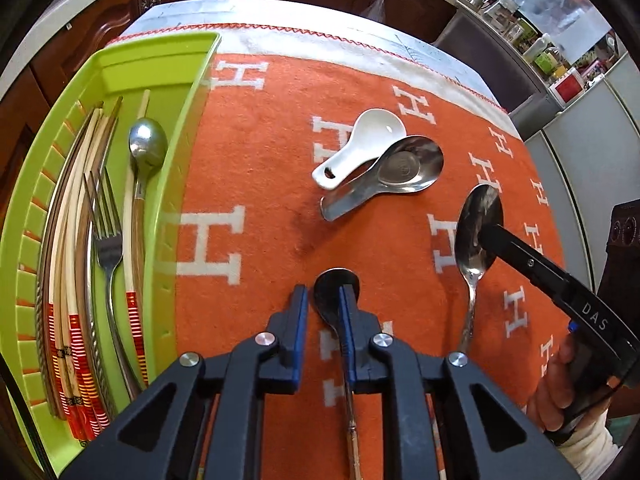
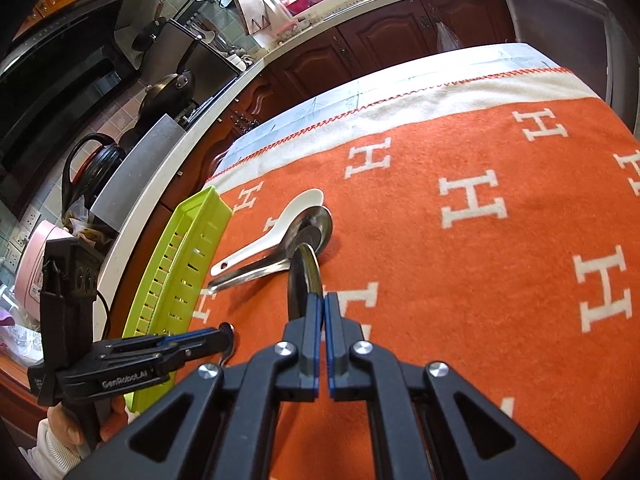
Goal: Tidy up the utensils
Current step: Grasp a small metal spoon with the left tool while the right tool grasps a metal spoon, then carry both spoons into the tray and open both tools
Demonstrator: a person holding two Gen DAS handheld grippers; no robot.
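Observation:
My left gripper (image 1: 323, 298) is open above a dark spoon (image 1: 335, 285) that lies on the orange cloth; the spoon's handle runs back under the right finger. My right gripper (image 2: 323, 308) is shut on the bowl of a steel spoon (image 2: 304, 280), which also shows in the left wrist view (image 1: 478, 236). A white ceramic spoon (image 1: 356, 146) overlaps a steel soup spoon (image 1: 404, 168) farther out on the cloth. The green tray (image 1: 188, 128) on the left holds chopsticks (image 1: 68, 240), a fork (image 1: 106, 248) and a spoon (image 1: 147, 144).
The orange cloth with white H letters (image 1: 256, 160) covers the table; its white hem lies at the far edge. Wooden kitchen cabinets (image 2: 384, 40) and a cluttered counter stand beyond. In the right wrist view the tray's slotted side (image 2: 184, 264) is at the left.

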